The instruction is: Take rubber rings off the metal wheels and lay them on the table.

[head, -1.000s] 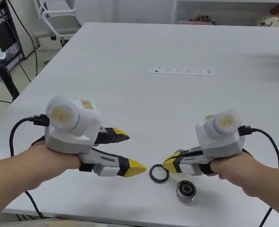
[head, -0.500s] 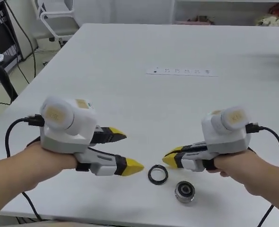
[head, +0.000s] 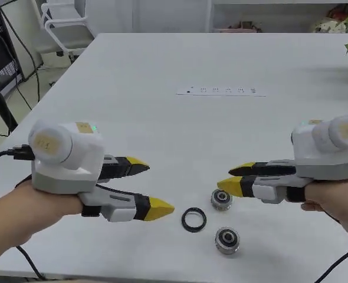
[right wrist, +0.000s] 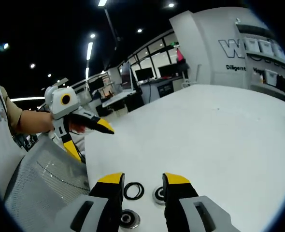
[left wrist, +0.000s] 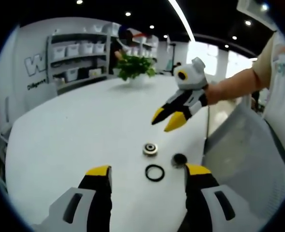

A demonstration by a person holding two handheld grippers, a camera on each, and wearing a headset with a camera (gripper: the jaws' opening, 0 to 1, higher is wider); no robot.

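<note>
**Head view: both my grippers over the table (head: 180, 130).**

*Hazards.*
- The near wheel (head: 227, 240) sits close to the table's edge at 6 o'clock. A glancing nudge from a closing jaw could send it rolling off.
- A pinch that lands on bare metal rather than rubber would likely squirt the wheel sideways.
- A stretched ring let go abruptly could spring away.

*Work.* One freed rubber ring (head: 193, 219) already lies flat on the table. The far wheel (head: 221, 199) is at its 2 o'clock and the near wheel at its 4 o'clock, all three apart. At this size I cannot tell whether either wheel carries rubber.

*Jaws.*
- My left gripper (head: 153, 187) hangs at the ring's 10 o'clock, jaws spread wide, holding and touching nothing.
- My right gripper (head: 230, 178) hovers at the far wheel's 1 o'clock, jaws parted narrowly, likewise empty and clear of the wheel.
</note>
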